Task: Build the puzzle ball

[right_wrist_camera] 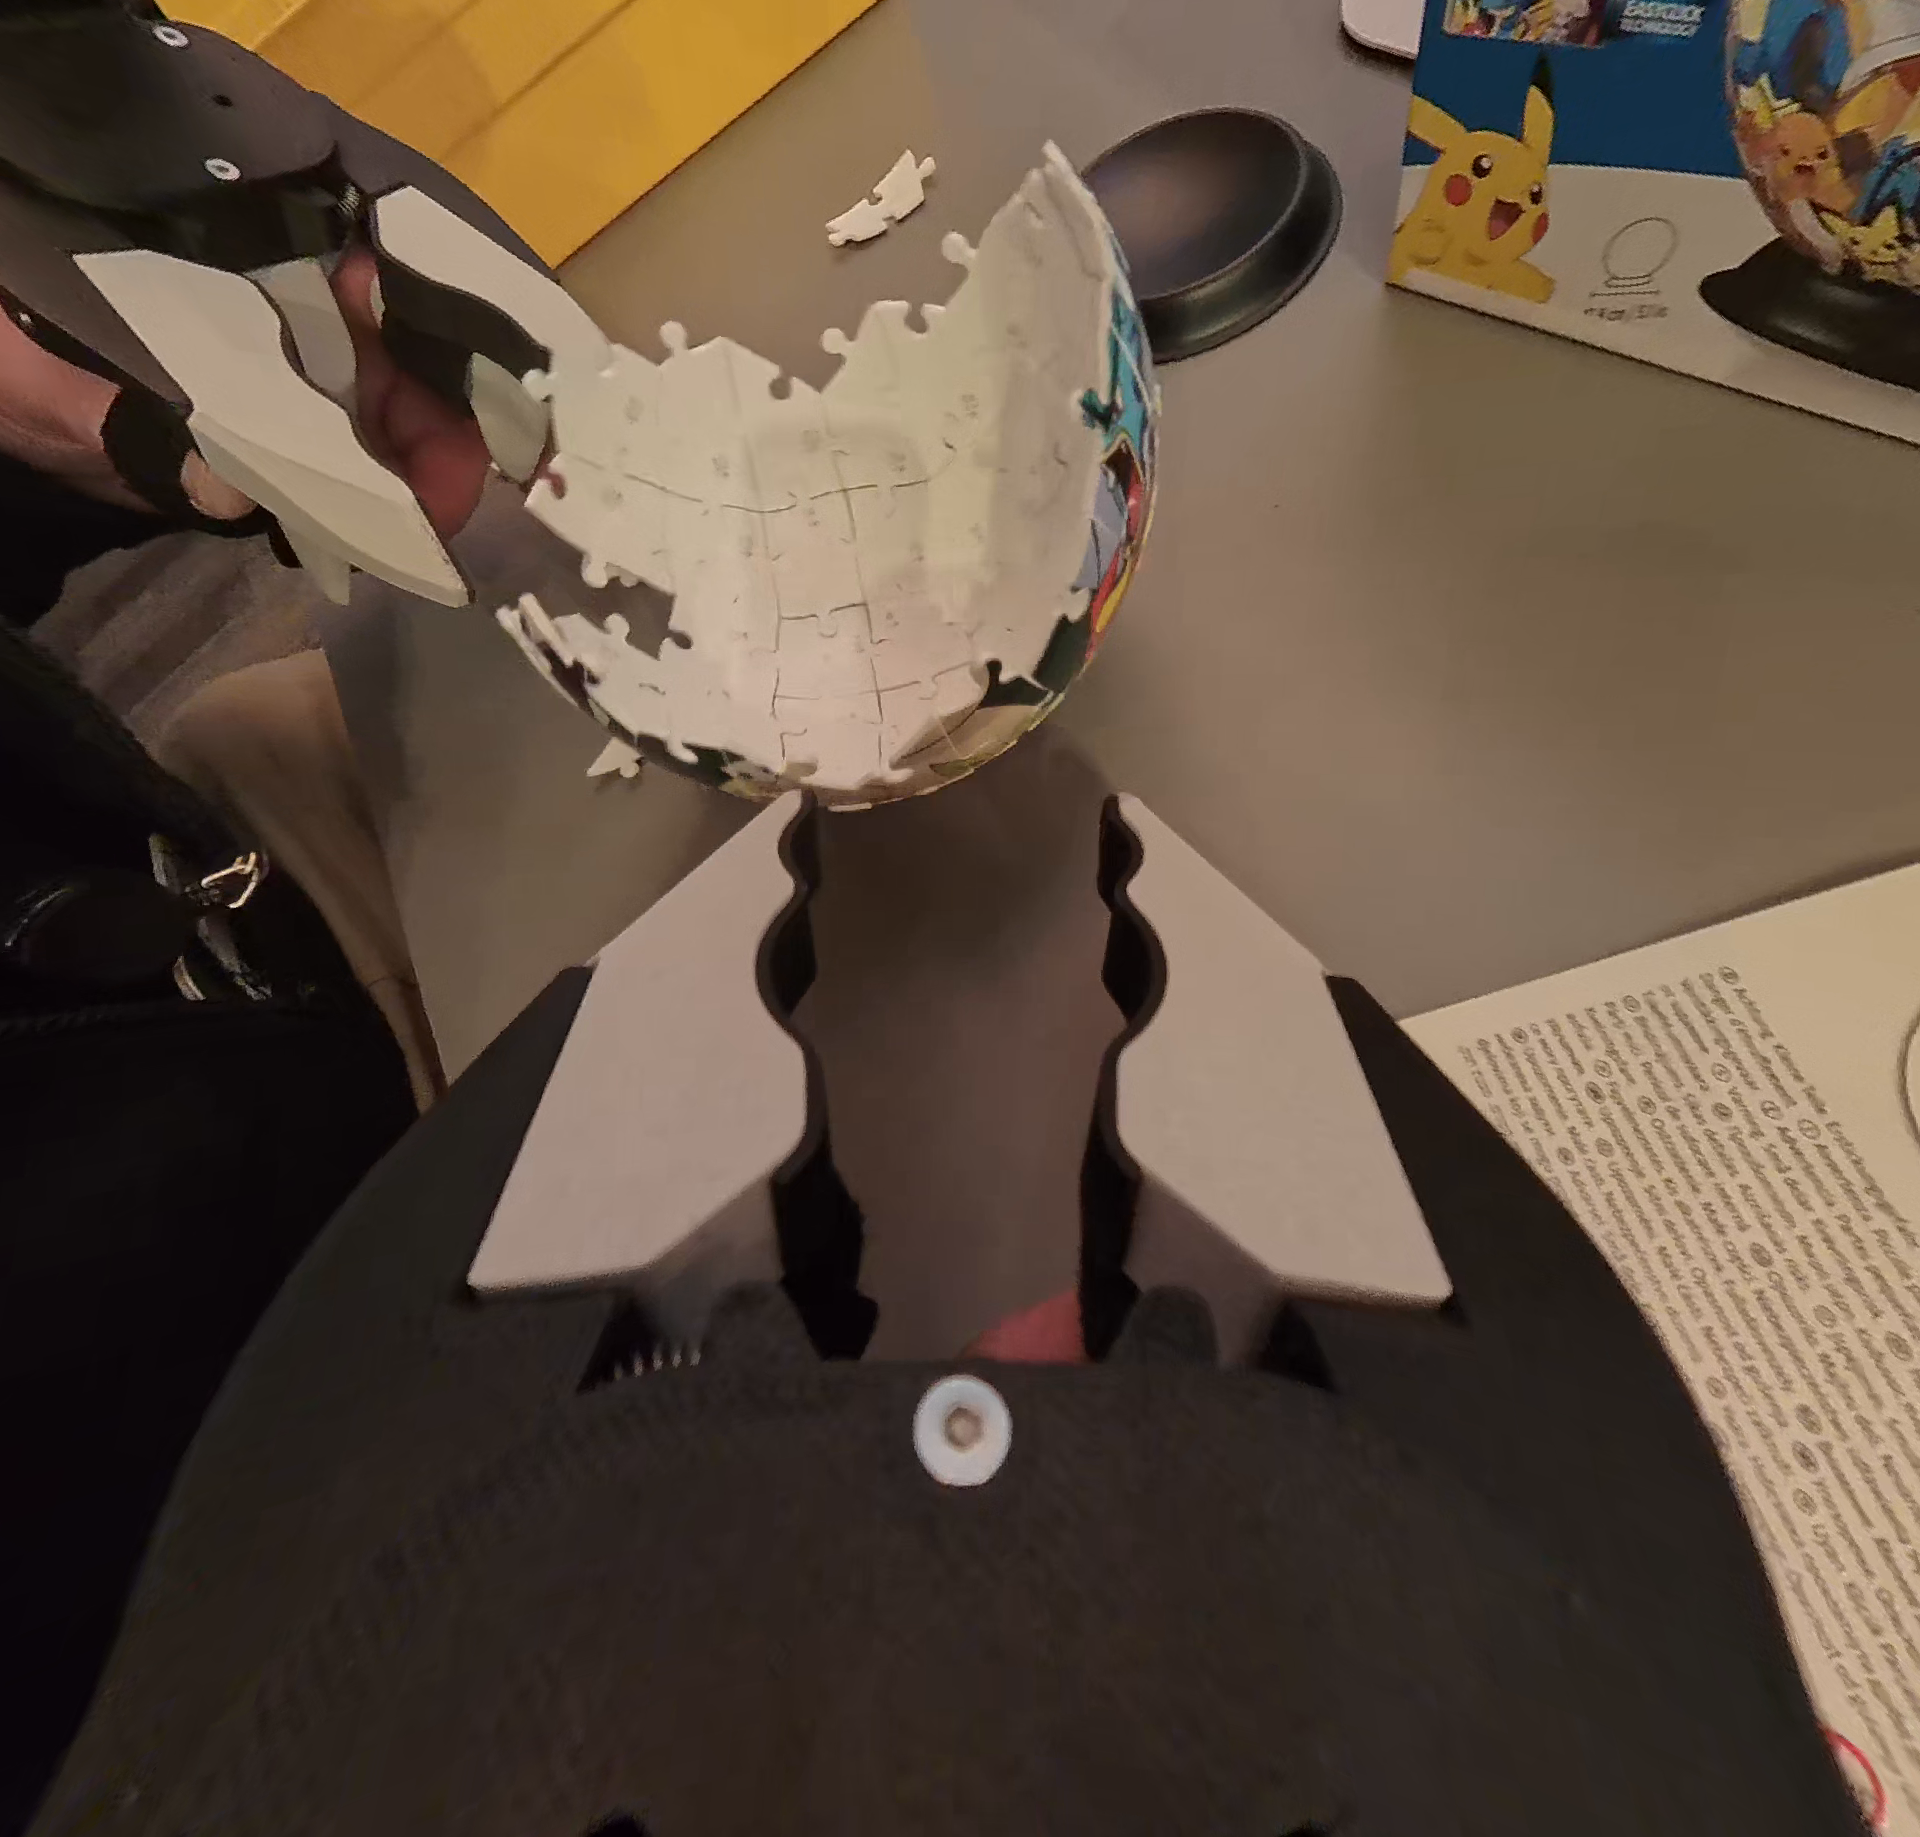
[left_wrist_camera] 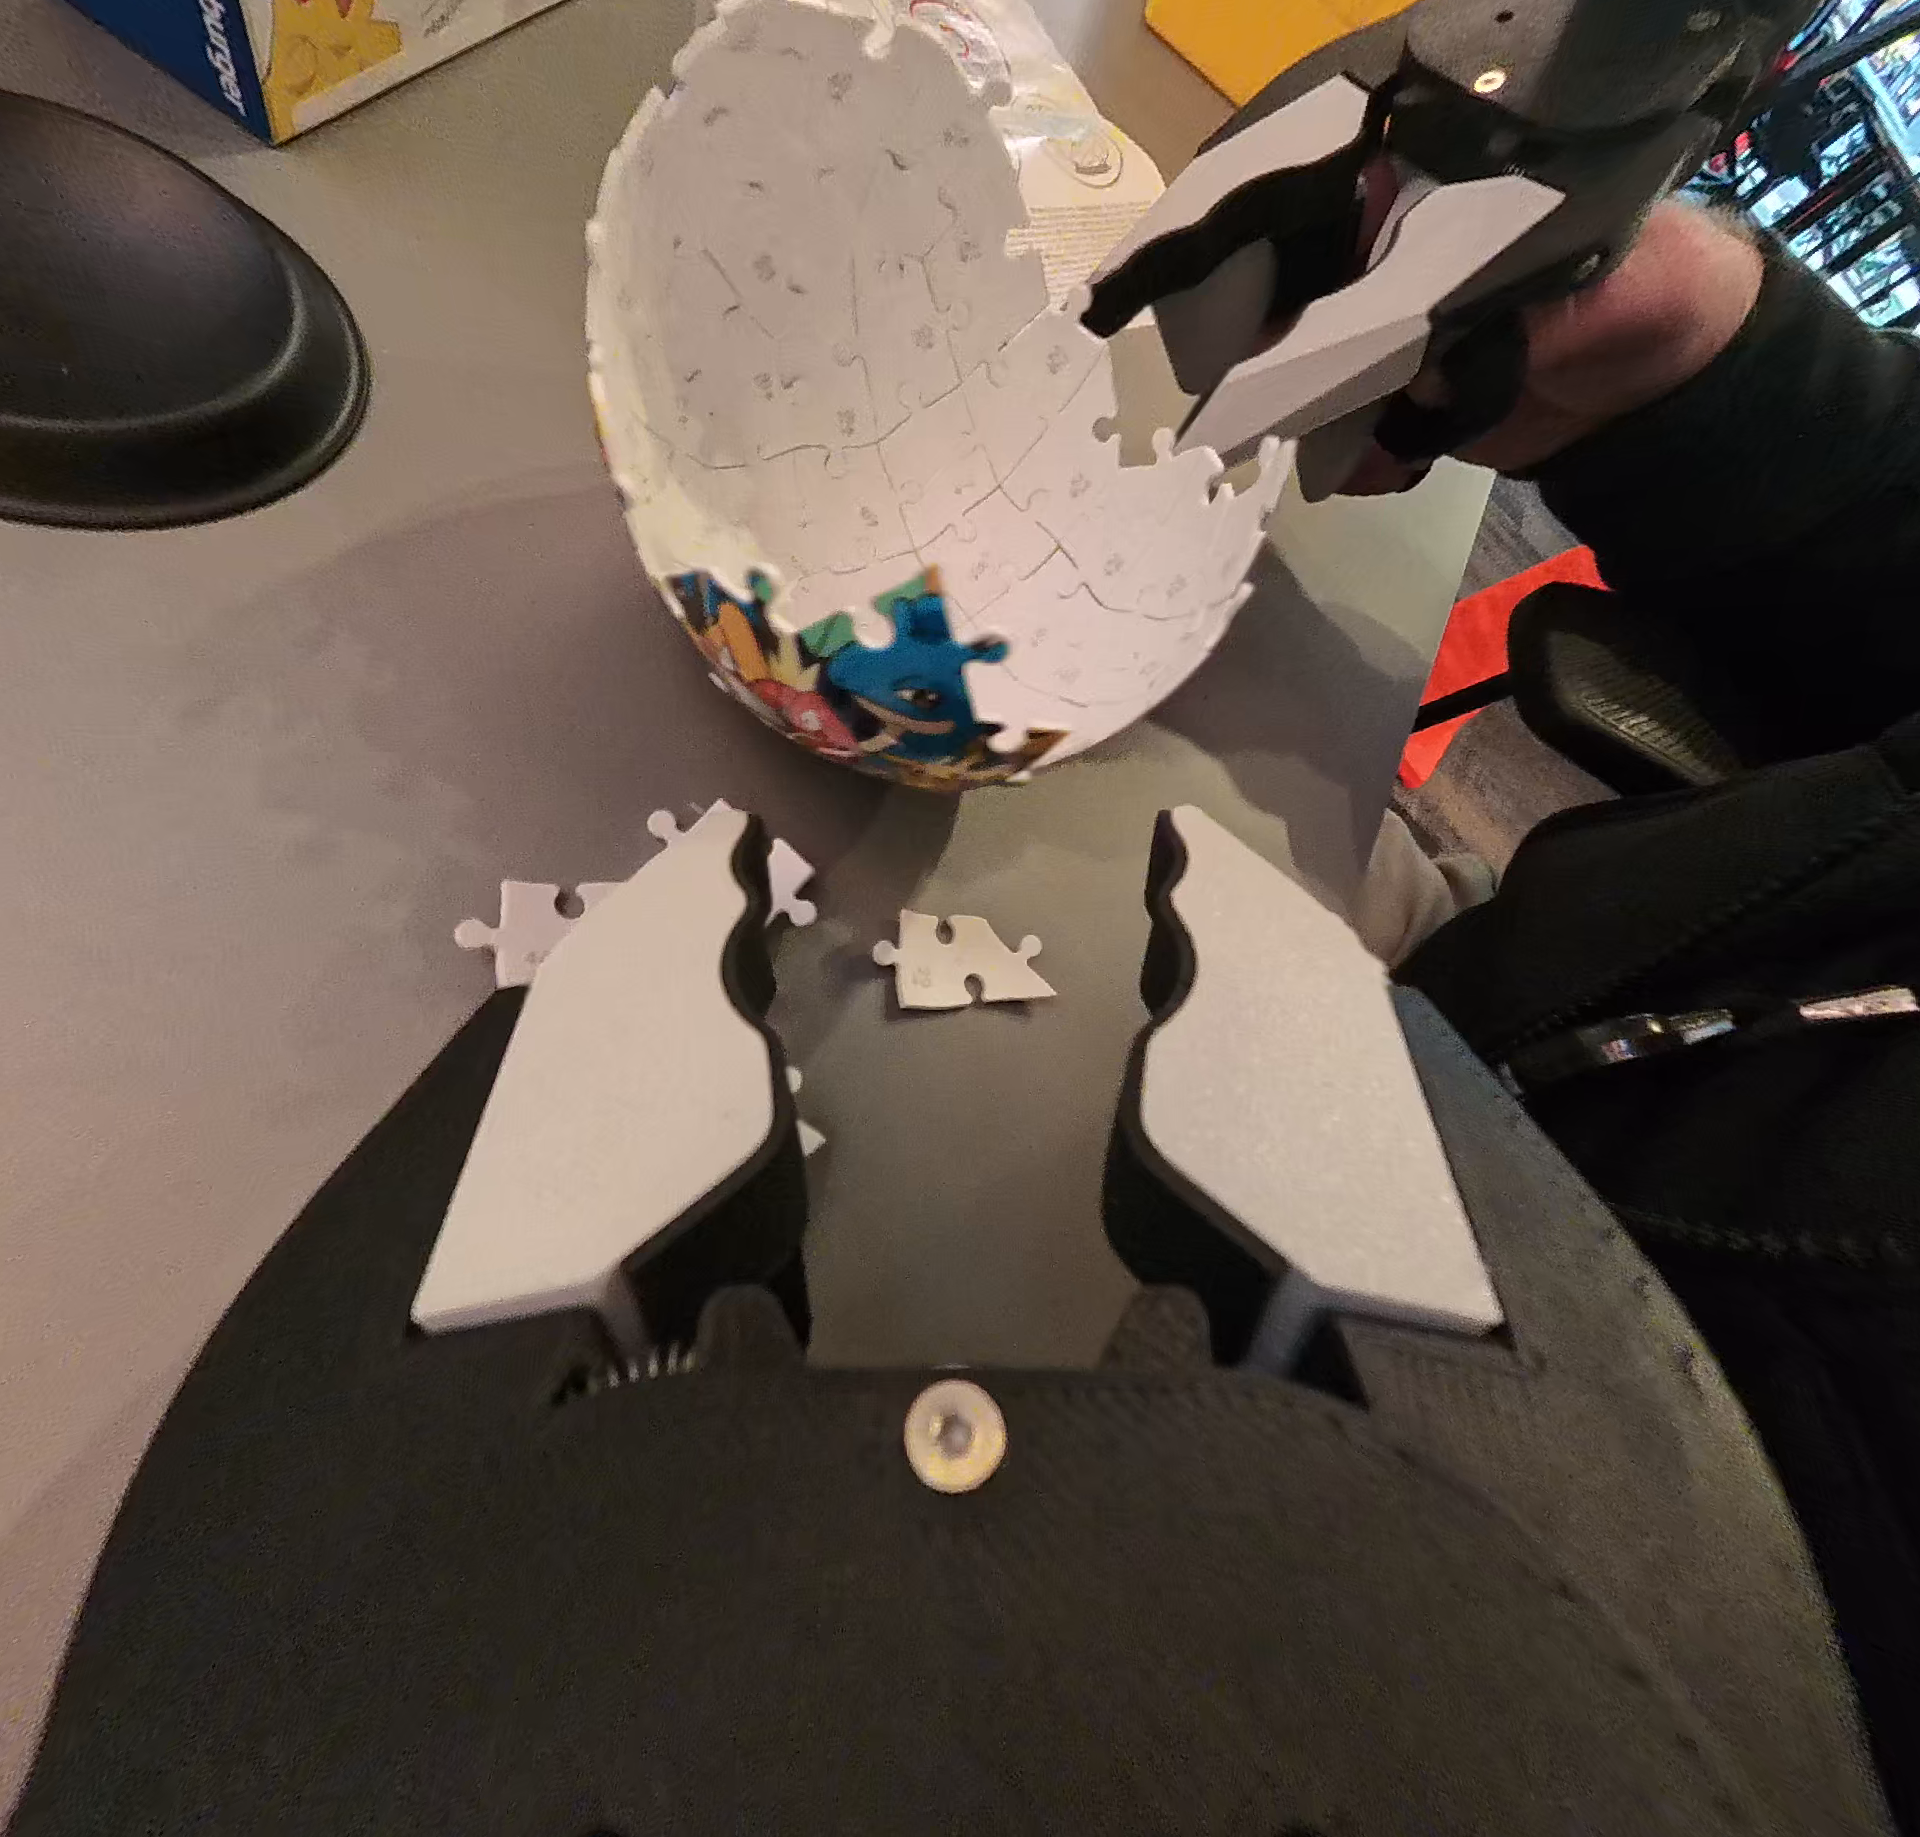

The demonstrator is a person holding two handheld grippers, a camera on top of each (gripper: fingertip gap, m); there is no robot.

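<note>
Half-built ball [left_wrist_camera: 883, 416] sits on grey bench [left_wrist_camera: 260, 696], open side up, white inside showing, printed outside low at front.

Left tool [left_wrist_camera: 961, 831] wide, empty, hovers over bench just short of ball; loose piece [left_wrist_camera: 961, 966] lies between its fingers, more pieces [left_wrist_camera: 520, 930] partly under left finger.

Right tool [right_wrist_camera: 956, 805] wide, empty, tips just beside ball's lower edge [right_wrist_camera: 831, 582].

Black stand [left_wrist_camera: 145, 333] well left of ball. Puzzle box [right_wrist_camera: 1621, 146], yellow box [right_wrist_camera: 540, 52], leaflet [right_wrist_camera: 1714, 1216] on bench.
</note>
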